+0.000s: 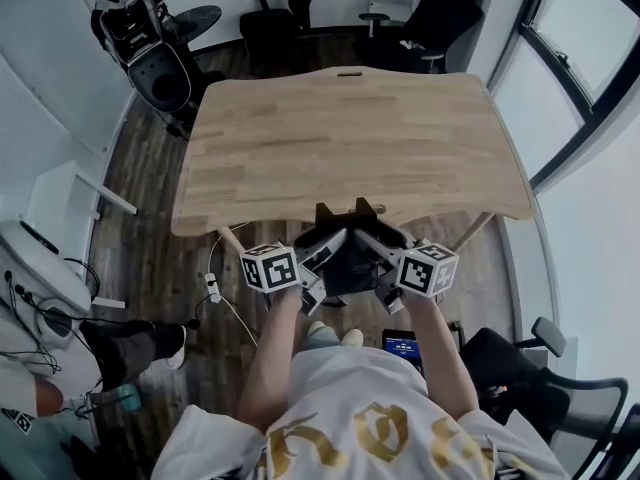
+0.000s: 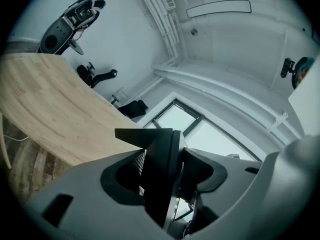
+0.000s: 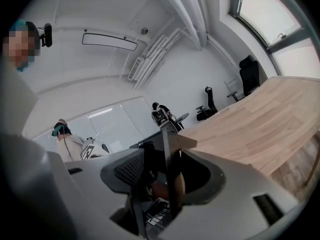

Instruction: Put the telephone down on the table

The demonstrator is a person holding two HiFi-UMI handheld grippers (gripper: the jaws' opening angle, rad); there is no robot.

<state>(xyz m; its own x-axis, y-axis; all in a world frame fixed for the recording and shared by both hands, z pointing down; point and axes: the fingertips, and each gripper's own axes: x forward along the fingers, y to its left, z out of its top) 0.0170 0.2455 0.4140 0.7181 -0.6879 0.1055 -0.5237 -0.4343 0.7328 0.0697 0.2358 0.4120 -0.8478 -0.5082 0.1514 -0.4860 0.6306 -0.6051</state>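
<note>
Bright, cool daylight throughout, entering through the windows (image 1: pixel 570 78) beyond the counter's (image 1: pixel 350 138) right edge, glass blown out to near white. Soft, even light across the counter top, shadows faint, dimmer on the floor (image 1: pixel 150 248) under its near edge. Heavy fisheye bending in all 3 views, black vignetted corners in the 2 gripper views. Background sharp there; nearest grey foreground soft, out of focus.

Left gripper (image 1: pixel 318 260) and right gripper (image 1: pixel 385 258) side by side, nearly level, fingers (image 2: pixel 122 176) of each clamped, forearms (image 1: pixel 272 353) stretched forward.
</note>
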